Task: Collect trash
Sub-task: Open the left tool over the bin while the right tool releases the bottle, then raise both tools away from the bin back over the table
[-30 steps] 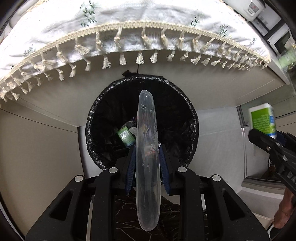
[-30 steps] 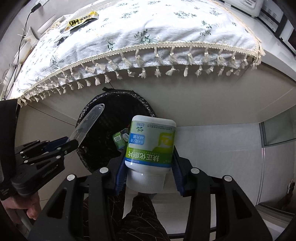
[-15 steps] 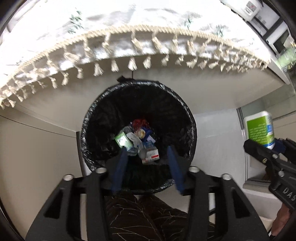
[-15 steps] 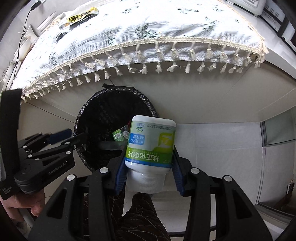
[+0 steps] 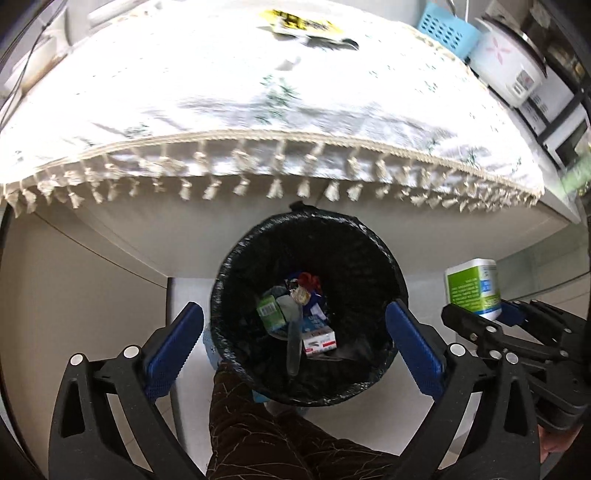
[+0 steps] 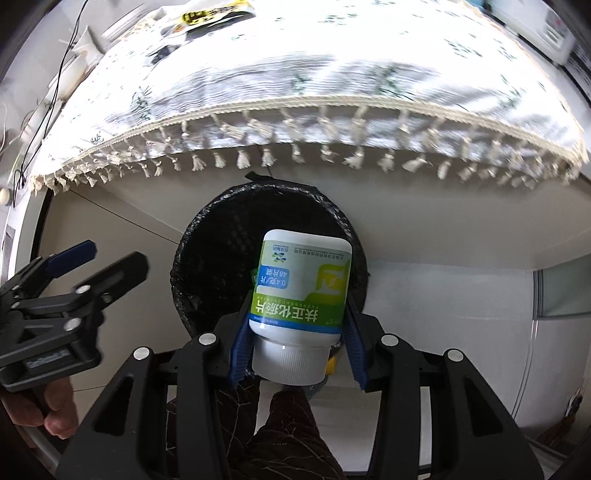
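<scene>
The left claw (image 5: 293,334) hangs over the black-lined trash bin (image 5: 376,266), its jaws having just been opening; they now stand spread wide with nothing between them. A clear plastic case (image 5: 293,345) lies inside the bin among a green carton (image 5: 270,313) and a red-and-white box (image 5: 319,341). The right claw (image 6: 295,345) is clenched on a white and green pill bottle (image 6: 301,284), cap toward the camera, held above the bin's near rim. The bin stands on the floor just beside the bench, under its tasselled tablecloth (image 5: 258,110). A yellow wrapper (image 5: 299,24) lies on the far side of the cloth.
</scene>
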Tool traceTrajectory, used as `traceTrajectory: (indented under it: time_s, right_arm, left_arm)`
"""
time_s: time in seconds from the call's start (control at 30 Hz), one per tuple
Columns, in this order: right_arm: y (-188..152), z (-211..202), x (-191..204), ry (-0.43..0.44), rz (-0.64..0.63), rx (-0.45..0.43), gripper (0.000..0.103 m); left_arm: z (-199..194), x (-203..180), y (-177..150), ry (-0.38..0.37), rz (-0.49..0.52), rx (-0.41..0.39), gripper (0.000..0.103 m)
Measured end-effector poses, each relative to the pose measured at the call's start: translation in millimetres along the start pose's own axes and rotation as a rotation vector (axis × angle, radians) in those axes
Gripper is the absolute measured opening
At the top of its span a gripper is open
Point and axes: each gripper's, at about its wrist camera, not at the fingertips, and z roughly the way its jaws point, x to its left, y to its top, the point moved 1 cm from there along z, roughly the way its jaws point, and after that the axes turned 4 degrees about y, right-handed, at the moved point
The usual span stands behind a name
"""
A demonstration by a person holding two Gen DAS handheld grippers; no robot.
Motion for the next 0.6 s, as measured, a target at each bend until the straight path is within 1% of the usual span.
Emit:
traceTrajectory:
  time_s: [0.07,0.3,0.43,0.47,0.6]
  right_arm:
    - [3.5,7.1,5.7,-0.005,-0.022,0.007,0.042]
    - [10.4,26.1,15.8,-0.006,-0.038,0.036,0.042]
    - [14.6,26.2,17.6,-0.008,-0.039,0.023,0.052]
    - [16.1,25.2,18.1,-0.006,-0.038,0.019,0.053]
    - [21.8,20.0,17.3,-0.011,-0.036,0.004,0.067]
  left_arm:
    - [-1.9,9.5,-0.1,0.007,-0.020,0.002,0.097]
    - [-3.6,34.0,-2.2,0.026,-0.058,0.023,0.097]
    - [-1.8,42.0,-1.9,0.034,-0.064,0.031,0.097]
    - [-1.6,42.6,-1.1,0.035,-0.064,0.032,0.097]
    - [-2.0,42.0,3.4,0.039,-0.052,0.030,0.097]
